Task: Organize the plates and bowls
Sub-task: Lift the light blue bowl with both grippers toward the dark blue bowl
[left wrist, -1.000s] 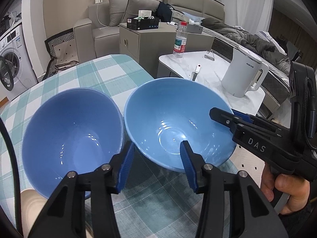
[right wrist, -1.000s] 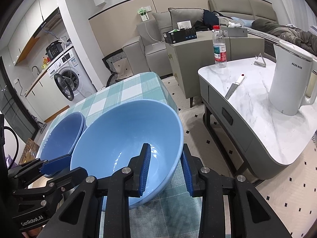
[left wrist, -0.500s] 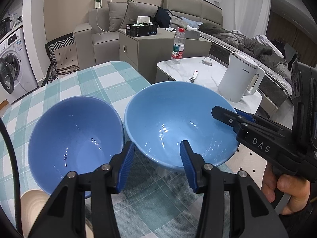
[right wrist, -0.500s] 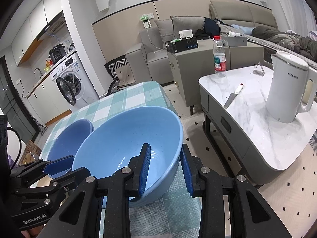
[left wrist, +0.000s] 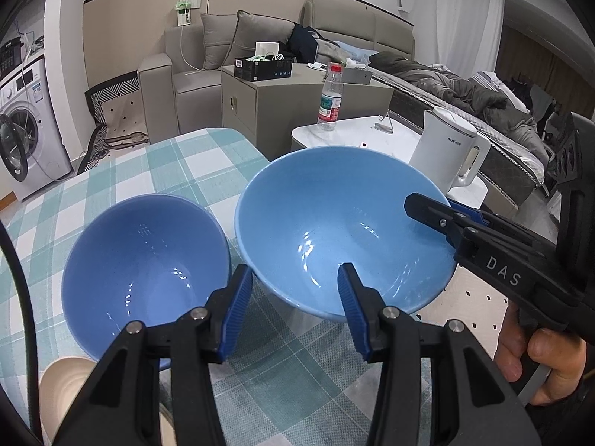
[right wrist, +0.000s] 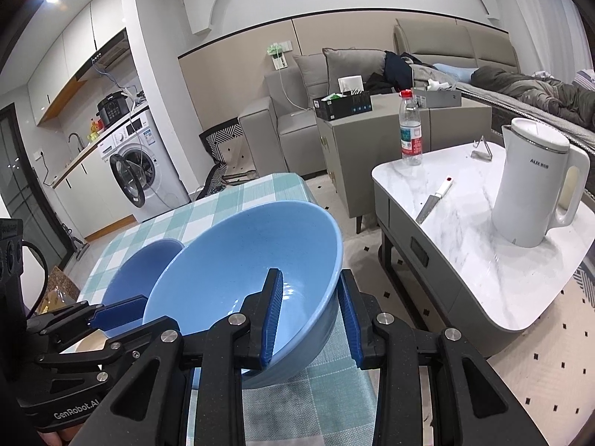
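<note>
Two bowls, both glossy and slick. Your right gripper (right wrist: 310, 316) pinches the near rim of the light-blue bowl (right wrist: 238, 278), raised off the checked cloth (left wrist: 156, 171). Keep it level, nest it into the darker bowl (left wrist: 145, 260) on its left. Left gripper (left wrist: 293, 310) part-open, empty.

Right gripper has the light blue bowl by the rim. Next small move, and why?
Probably carry the light blue bowl, clamped at its rim by the right gripper, across over the darker blue bowl and lower it in. It hangs tilted off the checked tablecloth, beside the darker bowl; whether it will nest is unclear.
</note>
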